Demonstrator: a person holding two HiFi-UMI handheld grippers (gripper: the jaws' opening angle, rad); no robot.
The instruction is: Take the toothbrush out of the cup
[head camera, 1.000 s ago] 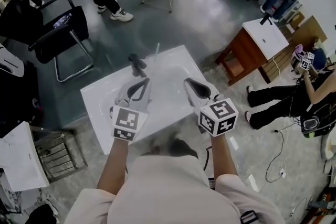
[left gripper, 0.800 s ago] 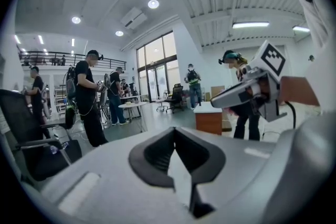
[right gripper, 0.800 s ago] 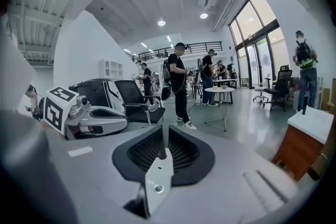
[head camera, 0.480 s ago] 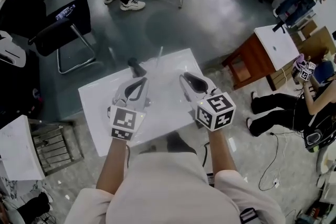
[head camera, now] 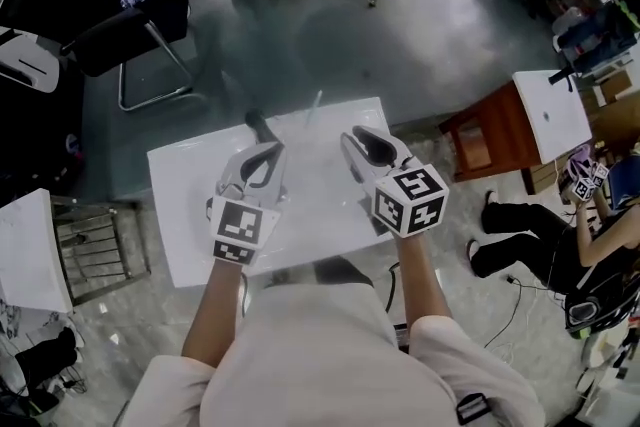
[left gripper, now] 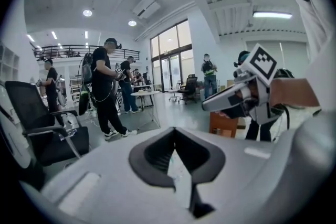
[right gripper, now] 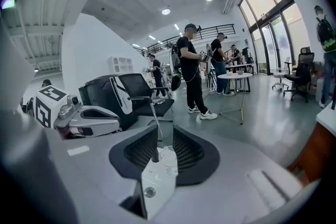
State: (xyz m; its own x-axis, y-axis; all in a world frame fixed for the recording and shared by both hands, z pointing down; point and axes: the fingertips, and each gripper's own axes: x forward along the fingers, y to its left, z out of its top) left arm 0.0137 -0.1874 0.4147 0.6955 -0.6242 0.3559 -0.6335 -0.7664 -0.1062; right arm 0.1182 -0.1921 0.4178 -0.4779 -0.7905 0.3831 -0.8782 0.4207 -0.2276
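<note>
Grippers: two, the left gripper (head camera: 265,153) and the right gripper (head camera: 358,139). Marker cubes (head camera: 410,200): two, one per gripper. White table (head camera: 190,215): one. Clear cup (right gripper: 168,159): one. Toothbrush (head camera: 313,108): one. Brown cabinet (head camera: 487,133): one. Round table (right gripper: 234,76): one.

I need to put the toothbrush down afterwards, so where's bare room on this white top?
Bare: the white top's left part, between its left edge and the left gripper. Crowded: the far edge's middle, where the dark fixture, the cup and the toothbrush stand.
</note>
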